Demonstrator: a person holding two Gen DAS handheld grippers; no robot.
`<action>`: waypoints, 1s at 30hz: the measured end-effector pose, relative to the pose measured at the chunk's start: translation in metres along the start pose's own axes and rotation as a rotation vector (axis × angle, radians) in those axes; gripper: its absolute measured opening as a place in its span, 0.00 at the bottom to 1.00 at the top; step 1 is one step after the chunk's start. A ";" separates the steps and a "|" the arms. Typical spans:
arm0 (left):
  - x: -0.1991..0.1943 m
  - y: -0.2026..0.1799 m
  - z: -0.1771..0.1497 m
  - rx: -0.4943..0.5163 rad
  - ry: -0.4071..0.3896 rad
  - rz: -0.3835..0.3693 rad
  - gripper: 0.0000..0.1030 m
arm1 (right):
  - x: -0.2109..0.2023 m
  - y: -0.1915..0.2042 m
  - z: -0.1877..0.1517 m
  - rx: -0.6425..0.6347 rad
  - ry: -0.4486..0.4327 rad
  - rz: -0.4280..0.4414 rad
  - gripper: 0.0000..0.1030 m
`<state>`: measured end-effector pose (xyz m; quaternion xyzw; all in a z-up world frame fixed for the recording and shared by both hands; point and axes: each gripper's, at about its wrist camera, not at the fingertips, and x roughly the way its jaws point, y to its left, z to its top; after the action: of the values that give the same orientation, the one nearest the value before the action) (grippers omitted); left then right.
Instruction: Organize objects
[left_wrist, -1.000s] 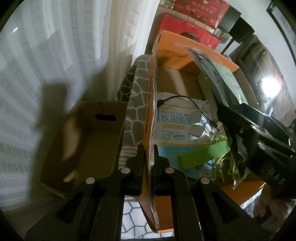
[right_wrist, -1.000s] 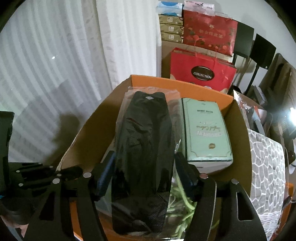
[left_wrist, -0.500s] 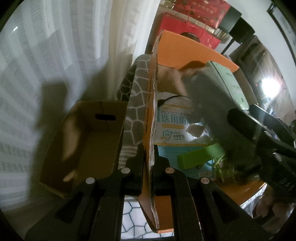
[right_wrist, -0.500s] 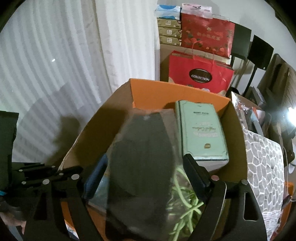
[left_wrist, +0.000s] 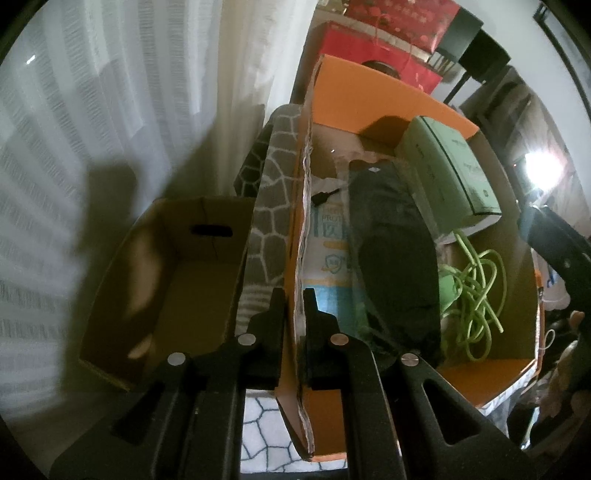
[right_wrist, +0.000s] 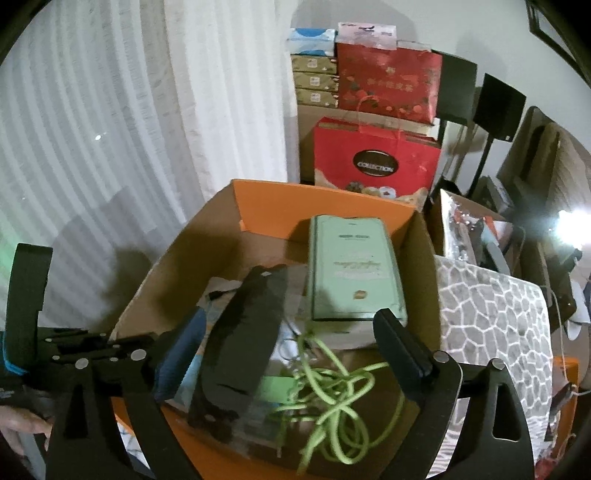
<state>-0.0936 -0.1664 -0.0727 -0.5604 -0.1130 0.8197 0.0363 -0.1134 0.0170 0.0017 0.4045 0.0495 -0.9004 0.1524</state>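
Observation:
An orange cardboard box (right_wrist: 317, 206) holds a mint-green box (right_wrist: 351, 273), a tangled green cable (right_wrist: 332, 384) and a black packet in clear plastic (right_wrist: 243, 347). The packet lies loose on the other contents. Above it hangs my right gripper (right_wrist: 291, 328), its jaws opening wide, and neither pad touches the packet. In the left wrist view my left gripper (left_wrist: 295, 325) is shut on the box's torn side wall (left_wrist: 303, 206). The black packet (left_wrist: 395, 266) rests there over a face-mask pack (left_wrist: 328, 251), beside the mint-green box (left_wrist: 443, 173) and the cable (left_wrist: 476, 291).
A plain brown box (left_wrist: 166, 277) stands open to the left of the orange one, against a white curtain (left_wrist: 110, 110). A stone-pattern cloth (right_wrist: 487, 306) covers the surface on the right. Red gift bags (right_wrist: 373, 162) and stacked cartons stand behind. A hand (right_wrist: 22, 424) shows at the lower left.
My right gripper's jaws spread and let go of the black packet, which dropped into the orange box. That gripper drew back and up. My left gripper kept its hold.

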 end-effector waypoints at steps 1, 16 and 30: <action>0.000 0.001 0.000 -0.003 0.000 0.000 0.07 | -0.001 -0.002 -0.001 -0.001 0.001 -0.008 0.93; -0.050 -0.019 -0.005 0.036 -0.158 0.043 0.70 | -0.033 -0.046 -0.015 0.029 -0.037 -0.082 0.97; -0.083 -0.084 -0.020 0.124 -0.271 -0.008 0.99 | -0.064 -0.095 -0.039 0.105 -0.046 -0.111 0.98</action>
<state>-0.0501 -0.0976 0.0152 -0.4408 -0.0681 0.8931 0.0585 -0.0758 0.1301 0.0201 0.3878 0.0211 -0.9179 0.0817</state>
